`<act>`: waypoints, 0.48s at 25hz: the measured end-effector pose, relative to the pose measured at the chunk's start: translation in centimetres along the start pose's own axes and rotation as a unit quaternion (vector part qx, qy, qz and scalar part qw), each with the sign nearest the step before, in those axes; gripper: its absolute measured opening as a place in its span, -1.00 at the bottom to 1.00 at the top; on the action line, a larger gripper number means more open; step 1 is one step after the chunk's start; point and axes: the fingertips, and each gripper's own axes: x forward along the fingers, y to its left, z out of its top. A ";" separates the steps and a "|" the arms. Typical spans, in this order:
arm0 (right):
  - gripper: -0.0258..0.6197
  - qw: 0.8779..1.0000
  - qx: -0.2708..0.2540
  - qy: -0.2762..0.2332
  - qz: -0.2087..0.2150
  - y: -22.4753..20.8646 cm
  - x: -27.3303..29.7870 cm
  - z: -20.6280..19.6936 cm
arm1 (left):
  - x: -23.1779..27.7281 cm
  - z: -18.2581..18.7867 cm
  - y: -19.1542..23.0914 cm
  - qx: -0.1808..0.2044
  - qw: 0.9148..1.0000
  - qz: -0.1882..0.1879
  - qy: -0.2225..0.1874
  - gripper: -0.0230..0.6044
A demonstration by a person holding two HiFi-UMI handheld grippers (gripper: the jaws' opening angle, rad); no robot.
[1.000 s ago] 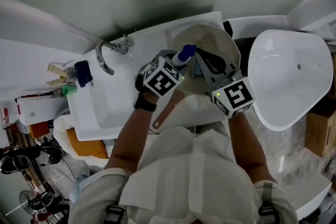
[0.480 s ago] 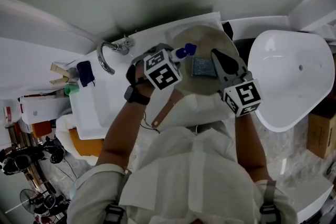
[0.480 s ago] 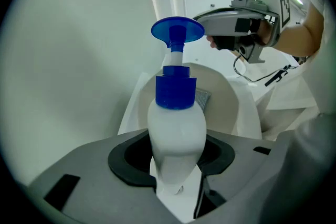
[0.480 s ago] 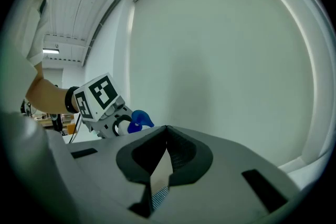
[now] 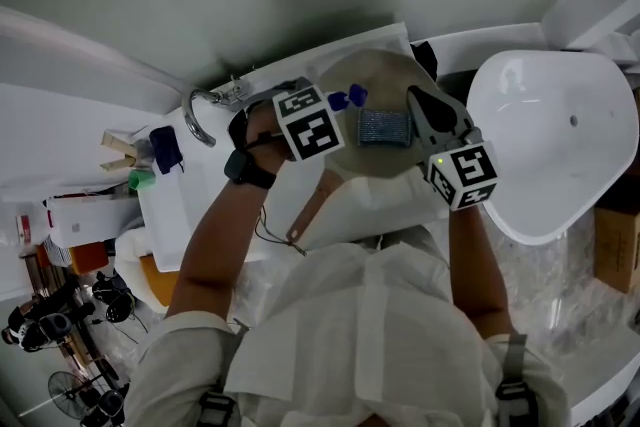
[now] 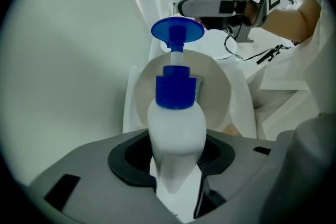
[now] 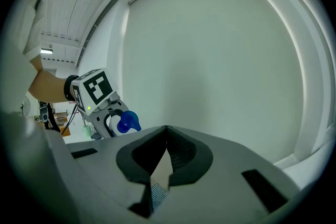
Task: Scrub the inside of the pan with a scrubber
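Note:
The pan [image 5: 385, 75] lies tilted on the sink edge, beige inside, with its wooden handle [image 5: 310, 208] pointing toward me. My left gripper [image 5: 335, 110] points steeply down over the pan, shut on a white soap bottle [image 6: 176, 128] with a blue pump [image 5: 347, 98]. My right gripper [image 5: 415, 113] is shut on one edge of a grey-blue scrubber [image 5: 385, 127], which hangs over the pan's inside. In the right gripper view only a strip of the scrubber [image 7: 157, 194] shows below the closed jaws. In the left gripper view the pan [image 6: 139, 92] shows behind the bottle.
A white sink [image 5: 215, 190] with a chrome faucet [image 5: 200, 110] lies left of the pan. A large white basin [image 5: 550, 135] stands to the right. Brushes and small items [image 5: 150, 155] sit at the sink's left end. A plain wall [image 7: 210, 60] faces the right gripper.
The left gripper has rolled and risen a little with the bottle. The right gripper has drawn to the right with the scrubber, whose flat face now shows.

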 end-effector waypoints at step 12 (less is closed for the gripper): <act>-0.90 1.000 0.007 -0.003 0.000 -0.5 -0.3 0.0 | -0.5 0.4 0.1 0.009 1.000 0.000 0.003 -0.27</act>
